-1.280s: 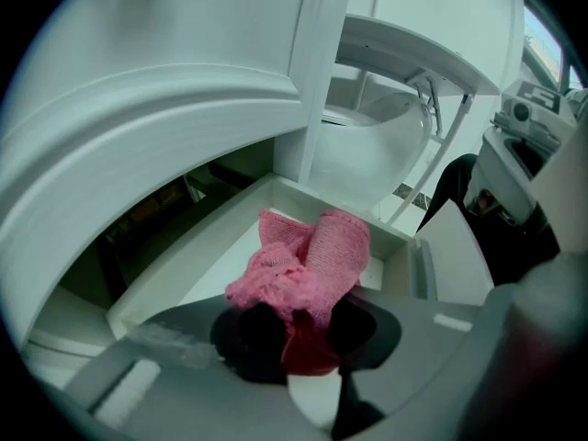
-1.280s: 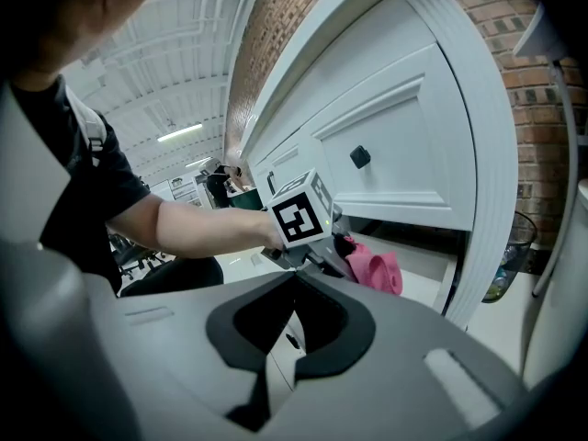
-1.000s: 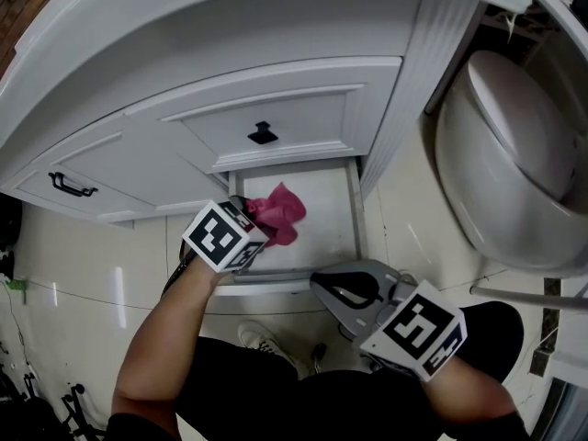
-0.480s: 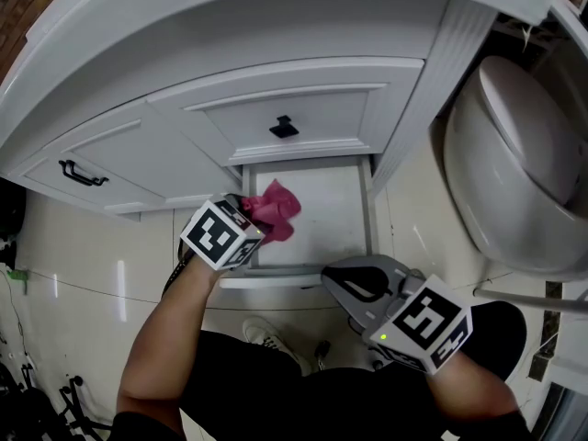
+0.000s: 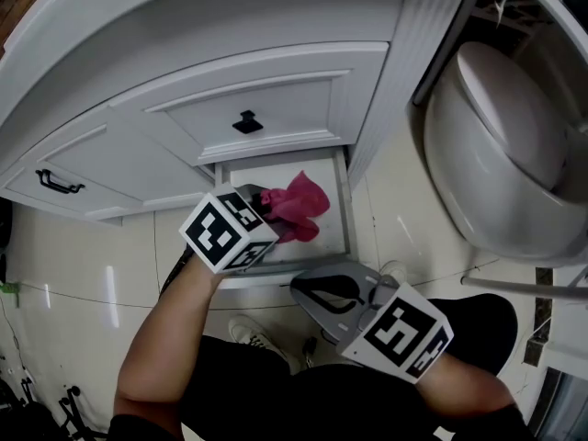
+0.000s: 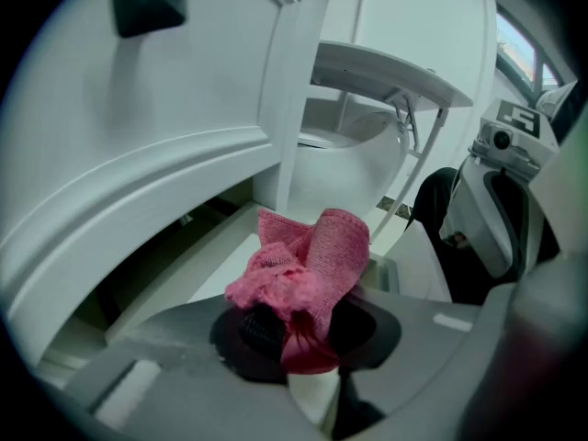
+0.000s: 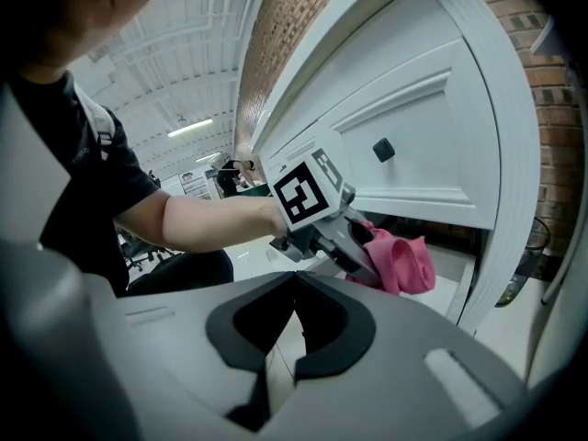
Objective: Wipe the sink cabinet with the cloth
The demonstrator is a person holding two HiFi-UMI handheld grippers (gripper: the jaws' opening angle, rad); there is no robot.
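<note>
1. Your left gripper [image 6: 294, 336] is clamped tight on the pink cloth [image 6: 309, 272], which bunches up and out from between the jaws.
2. You hold the cloth over the white floor of the open bottom drawer [image 5: 343, 211] of the sink cabinet [image 5: 276, 72], toward the drawer's left side and just below the panel above it. It is not clear whether the cloth touches the drawer.
3. Your right gripper [image 5: 310, 292] has its jaws closed together with nothing between them. It hangs just in front of the drawer's front edge, apart from the cloth.
4. The cabinet front is white and curved. The panel above the drawer has a square black knob [image 5: 246, 121], and the panel at the left has a black bar handle [image 5: 57, 183].
5. Pale glossy floor tiles [image 5: 83, 265] run under the cabinet. A white toilet [image 5: 501, 154] stands just beside its right corner. The right gripper view shows a brick wall [image 7: 544, 81] next to the cabinet.
</note>
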